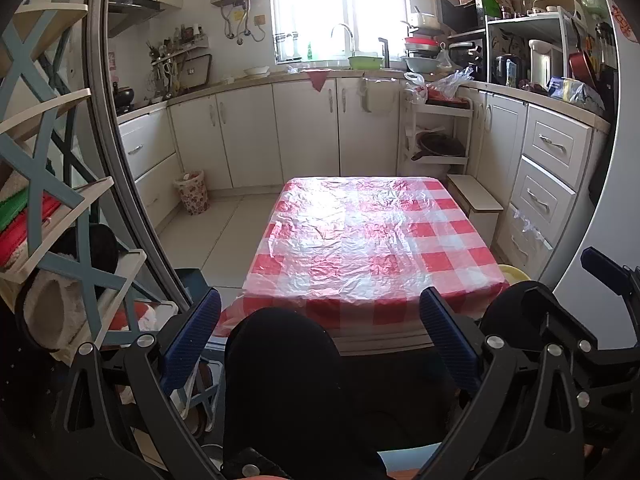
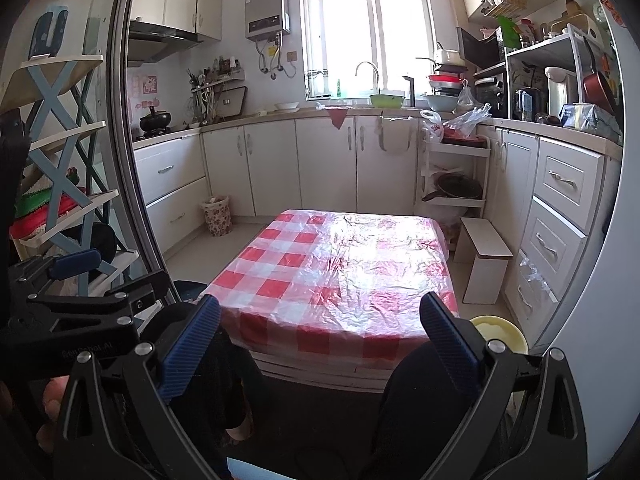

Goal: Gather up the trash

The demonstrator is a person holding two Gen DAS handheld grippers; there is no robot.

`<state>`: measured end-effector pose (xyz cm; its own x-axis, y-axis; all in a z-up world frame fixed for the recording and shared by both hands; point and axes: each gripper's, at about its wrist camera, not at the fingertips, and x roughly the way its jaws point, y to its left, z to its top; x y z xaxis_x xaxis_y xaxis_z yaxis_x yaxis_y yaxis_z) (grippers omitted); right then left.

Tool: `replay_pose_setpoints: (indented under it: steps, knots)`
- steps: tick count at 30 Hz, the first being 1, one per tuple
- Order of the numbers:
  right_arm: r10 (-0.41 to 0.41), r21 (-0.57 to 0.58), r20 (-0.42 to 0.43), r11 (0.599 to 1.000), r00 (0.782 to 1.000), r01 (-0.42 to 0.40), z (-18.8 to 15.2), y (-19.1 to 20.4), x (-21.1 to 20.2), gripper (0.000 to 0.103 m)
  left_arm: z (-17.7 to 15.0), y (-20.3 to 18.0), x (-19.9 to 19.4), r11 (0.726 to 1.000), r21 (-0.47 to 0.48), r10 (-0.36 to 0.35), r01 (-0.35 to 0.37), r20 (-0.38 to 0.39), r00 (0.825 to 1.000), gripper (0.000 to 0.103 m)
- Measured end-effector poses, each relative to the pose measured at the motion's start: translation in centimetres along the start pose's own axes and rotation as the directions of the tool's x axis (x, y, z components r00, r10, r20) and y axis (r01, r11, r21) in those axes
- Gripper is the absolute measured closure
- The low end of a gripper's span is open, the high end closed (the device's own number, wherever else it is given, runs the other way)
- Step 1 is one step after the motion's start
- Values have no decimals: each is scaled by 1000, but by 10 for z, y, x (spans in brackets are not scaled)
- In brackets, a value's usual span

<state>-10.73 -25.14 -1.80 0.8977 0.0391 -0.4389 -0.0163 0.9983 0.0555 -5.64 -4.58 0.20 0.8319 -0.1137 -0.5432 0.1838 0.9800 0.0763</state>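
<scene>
**Both claws wide open, held low before the table**

Left gripper (image 1: 320, 322): jaws spread wide, nothing between them but a dark-clothed knee. Right gripper (image 2: 320, 326): same, spread wide and empty.

Table (image 1: 362, 236): red-and-white checked cloth under crinkled clear plastic. No loose trash can be made out on its top. The near edge lies just beyond both sets of fingertips.

Waste basket (image 2: 217, 216), floral, stands on the floor against the left-hand cabinets (image 2: 172, 184), well apart from the table, with paper showing at its rim.

Open floor runs along the table's left side up to the basket. On the right, a small white stool (image 2: 484, 264) and a yellow basin (image 2: 502, 336) narrow the gap to the drawers (image 2: 560, 216).
</scene>
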Motion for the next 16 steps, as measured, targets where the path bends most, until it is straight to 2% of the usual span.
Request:
replay_pose_setpoints:
  steps: [6, 11, 16]
  knots:
    - [10, -4, -10, 1000, 1000, -10, -2, 1, 8, 7, -3, 0, 3, 1000, 13, 17, -17, 9, 1000, 8]
    - [15, 4, -22, 1000, 1000, -14, -5, -3, 15, 7, -3, 5, 23, 1000, -17, -27, 26, -75, 997, 8]
    - [7, 13, -22, 1000, 1000, -7, -8, -9, 21, 7, -7, 12, 44, 999, -42, -10, 4, -138, 990, 8]
